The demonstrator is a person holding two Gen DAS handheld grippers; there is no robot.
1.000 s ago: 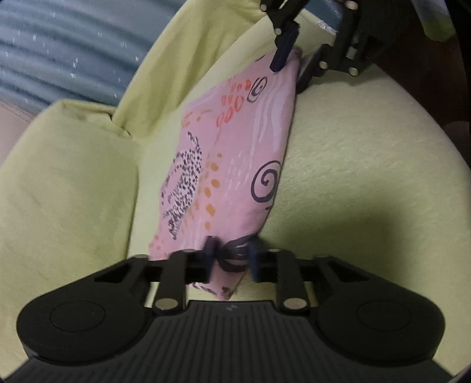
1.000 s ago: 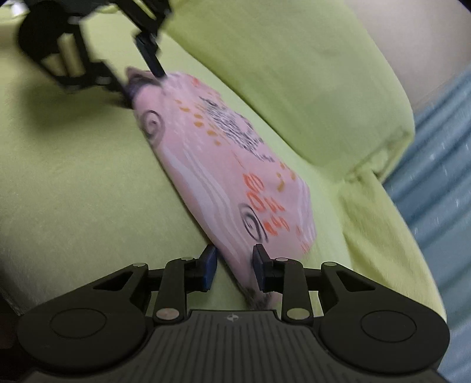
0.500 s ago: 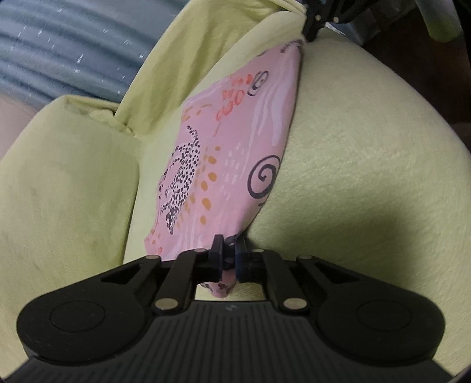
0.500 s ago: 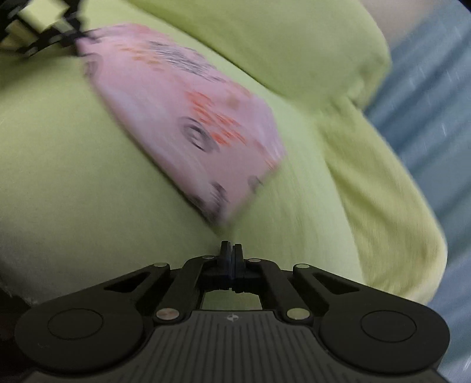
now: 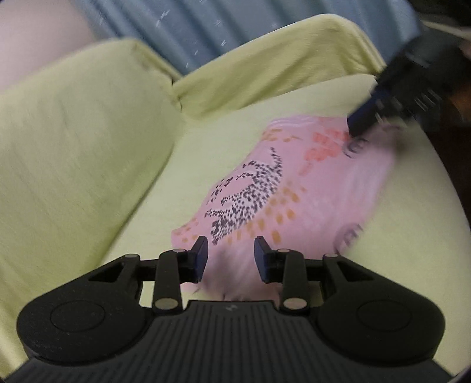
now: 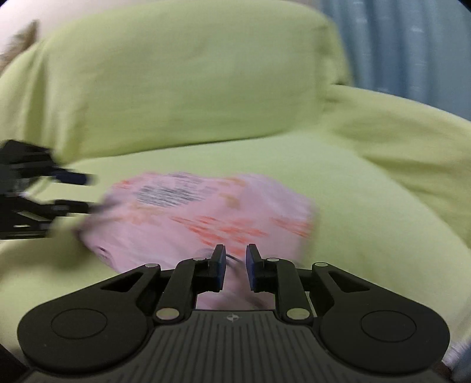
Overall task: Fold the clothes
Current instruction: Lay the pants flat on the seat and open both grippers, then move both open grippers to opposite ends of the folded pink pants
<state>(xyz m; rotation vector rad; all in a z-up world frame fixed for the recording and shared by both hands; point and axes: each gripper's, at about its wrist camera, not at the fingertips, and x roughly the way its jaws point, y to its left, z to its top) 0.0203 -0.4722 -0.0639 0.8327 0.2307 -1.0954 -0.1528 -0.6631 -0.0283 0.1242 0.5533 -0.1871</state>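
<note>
A pink patterned garment [image 5: 282, 191] with a spotted leopard print and orange marks lies folded flat on the yellow-green sofa seat [image 5: 182, 182]. My left gripper [image 5: 231, 254] is open, its jaws apart over the garment's near edge. My right gripper [image 6: 235, 262] is open with a narrower gap, right at the garment's [image 6: 206, 212] near edge. In the left wrist view the right gripper [image 5: 365, 117] shows blurred at the garment's far corner. In the right wrist view the left gripper [image 6: 73, 191] shows blurred at the garment's left end.
The sofa's back cushion [image 6: 176, 82] and armrest [image 5: 279, 62] rise behind the seat. A blue-grey curtain [image 5: 235, 26] hangs behind the sofa. The seat's front edge falls off into dark at the right [image 5: 453, 165].
Both grippers were shut on the garment's ends half a second ago and now stand open. The garment has dropped from hanging stretched to lying flat on the seat. Both views have swung.
</note>
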